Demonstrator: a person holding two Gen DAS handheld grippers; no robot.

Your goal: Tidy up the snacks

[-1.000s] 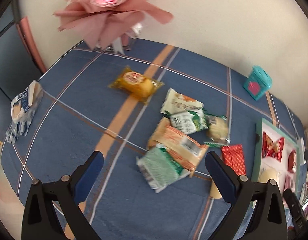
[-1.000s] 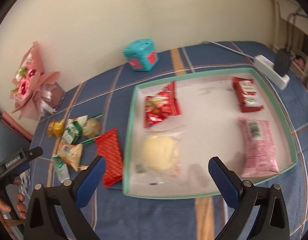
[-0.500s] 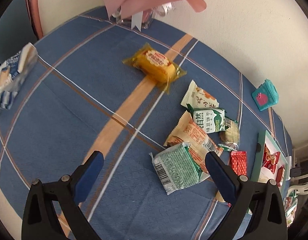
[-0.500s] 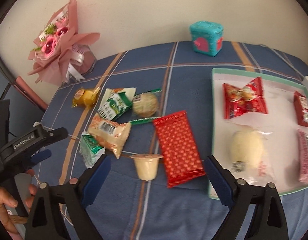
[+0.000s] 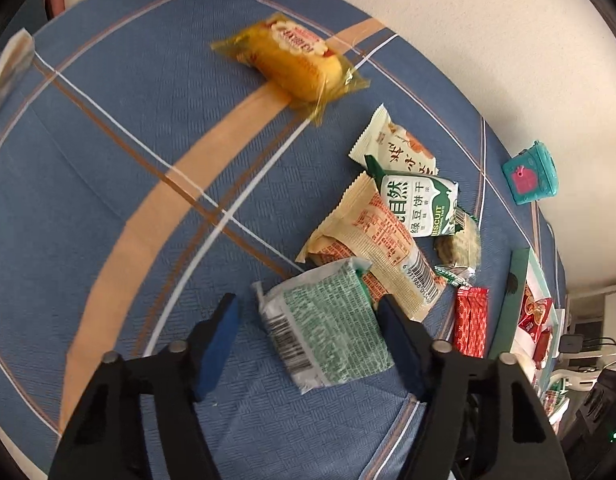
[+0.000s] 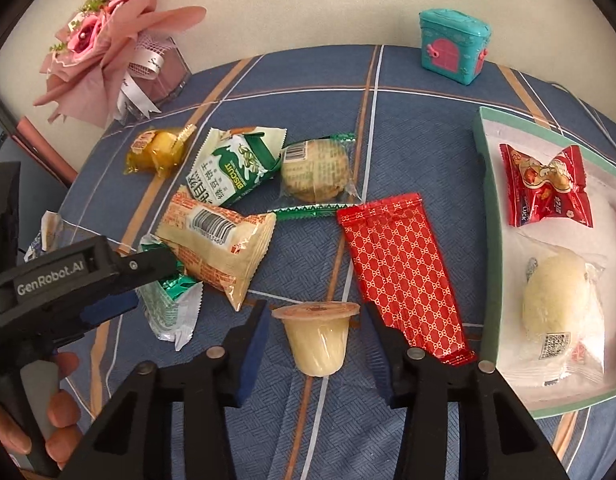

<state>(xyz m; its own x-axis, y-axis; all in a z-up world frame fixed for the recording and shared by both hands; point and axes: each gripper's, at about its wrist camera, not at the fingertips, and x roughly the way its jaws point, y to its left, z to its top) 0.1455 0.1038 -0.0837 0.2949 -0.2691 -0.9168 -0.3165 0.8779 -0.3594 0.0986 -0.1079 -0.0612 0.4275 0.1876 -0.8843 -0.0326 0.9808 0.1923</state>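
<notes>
A green-printed snack packet (image 5: 324, 320) lies flat on the blue plaid cloth. My left gripper (image 5: 308, 302) straddles it with jaws closing. The right pad is at the packet's edge and a gap remains at the left pad. In the right wrist view a pale jelly cup (image 6: 316, 336) stands upright between the fingers of my right gripper (image 6: 316, 306). Those jaws are closing too, with narrow gaps on both sides. The green-rimmed tray (image 6: 488, 240) sits to the right, holding a red candy packet (image 6: 548, 184) and a wrapped white bun (image 6: 556, 300).
Loose snacks crowd the cloth: a yellow cake packet (image 5: 296, 60), a green-and-white biscuit packet (image 5: 416, 208), a beige packet (image 5: 376, 240) overlapping the green one, a round cookie (image 6: 314, 170) and a red patterned bar (image 6: 404, 276). A teal toy box (image 6: 454, 46) and pink bouquet (image 6: 104, 44) stand at the back.
Both pairs of jaws have narrowed from wide open. The left gripper sank over the green packet. The right gripper swung left from above the tray to the jelly cup.
</notes>
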